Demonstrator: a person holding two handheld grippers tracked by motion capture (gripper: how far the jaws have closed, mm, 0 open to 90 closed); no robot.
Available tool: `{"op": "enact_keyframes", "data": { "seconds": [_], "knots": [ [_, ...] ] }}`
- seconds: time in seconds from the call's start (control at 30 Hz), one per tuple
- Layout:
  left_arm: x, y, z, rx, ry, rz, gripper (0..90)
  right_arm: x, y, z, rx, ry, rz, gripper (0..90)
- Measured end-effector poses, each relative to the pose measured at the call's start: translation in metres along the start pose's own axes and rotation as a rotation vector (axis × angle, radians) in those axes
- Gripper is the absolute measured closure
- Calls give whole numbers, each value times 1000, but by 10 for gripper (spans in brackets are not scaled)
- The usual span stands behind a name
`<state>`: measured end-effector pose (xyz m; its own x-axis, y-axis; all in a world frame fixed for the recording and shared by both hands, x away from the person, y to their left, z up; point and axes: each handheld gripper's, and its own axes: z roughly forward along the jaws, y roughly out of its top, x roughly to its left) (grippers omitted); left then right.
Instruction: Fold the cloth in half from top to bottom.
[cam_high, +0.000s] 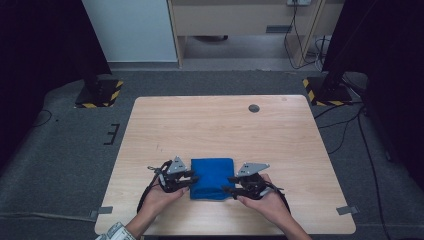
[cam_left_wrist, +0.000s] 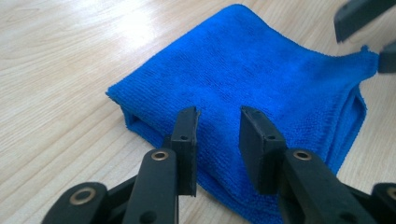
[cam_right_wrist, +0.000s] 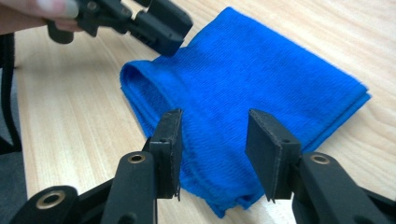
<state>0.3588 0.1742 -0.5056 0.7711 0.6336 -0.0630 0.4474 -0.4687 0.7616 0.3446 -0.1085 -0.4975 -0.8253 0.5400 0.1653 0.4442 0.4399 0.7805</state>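
A folded blue cloth (cam_high: 213, 178) lies flat near the front edge of the pale wooden surface (cam_high: 220, 125), flanked by a person's two hand-held grippers. The left gripper (cam_high: 192, 178) sits at the cloth's left edge and the right gripper (cam_high: 228, 184) at its right; in each gripper view the black jaws stand apart above the fabric with nothing pinched between them, so both are released rather than grasping. Seen from the left gripper (cam_left_wrist: 218, 122), the cloth (cam_left_wrist: 261, 88) shows loose stacked layers along its near side and an open fold at one corner; from the right gripper (cam_right_wrist: 214, 125), the cloth (cam_right_wrist: 261, 79) shows a rounded fold at the far left and layered edges close to the jaws. The likely risk is a partial pinch: jaws closing on the top layer alone could peel the stack open and undo the fold, while uneven pulls from the two sides could skew or bunch it. Since the cloth rests close to the front edge, a drag toward the person could slide it off. Little else crowds the work: a small dark round inset (cam_high: 254, 108) lies well apart near the far edge, tape tabs (cam_high: 347, 210) mark the front corners, and striped stand bases (cam_high: 100, 93) rest on the grey floor beyond. Nothing stands between grippers and cloth.
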Motion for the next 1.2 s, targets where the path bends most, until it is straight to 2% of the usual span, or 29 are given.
{"op": "enact_keyframes", "data": {
  "seconds": [0.2,0.23,0.5,0.63,0.77,1.13,1.17,1.2],
  "knots": [
    [-3,-1,2,12,-3,10,657,-4,3,2,-1,-46,5,533],
    [-4,-2,1,19,-2,21,652,-7,2,6,18,-67,8,519],
    [-8,-8,0,44,2,44,606,-8,-6,14,60,-76,4,462],
    [-11,-11,-2,77,29,82,581,-5,-10,19,84,-80,-12,424],
    [-11,-14,0,94,37,94,543,-4,-12,21,91,-96,-32,392],
    [-6,-10,-4,54,84,75,340,-4,-10,22,72,-111,-47,271],
    [-5,-10,-4,52,87,65,340,-4,-9,22,70,-113,-45,252],
    [-4,-9,-4,44,84,51,300,-5,-8,22,61,-123,-43,211]
  ]
}}
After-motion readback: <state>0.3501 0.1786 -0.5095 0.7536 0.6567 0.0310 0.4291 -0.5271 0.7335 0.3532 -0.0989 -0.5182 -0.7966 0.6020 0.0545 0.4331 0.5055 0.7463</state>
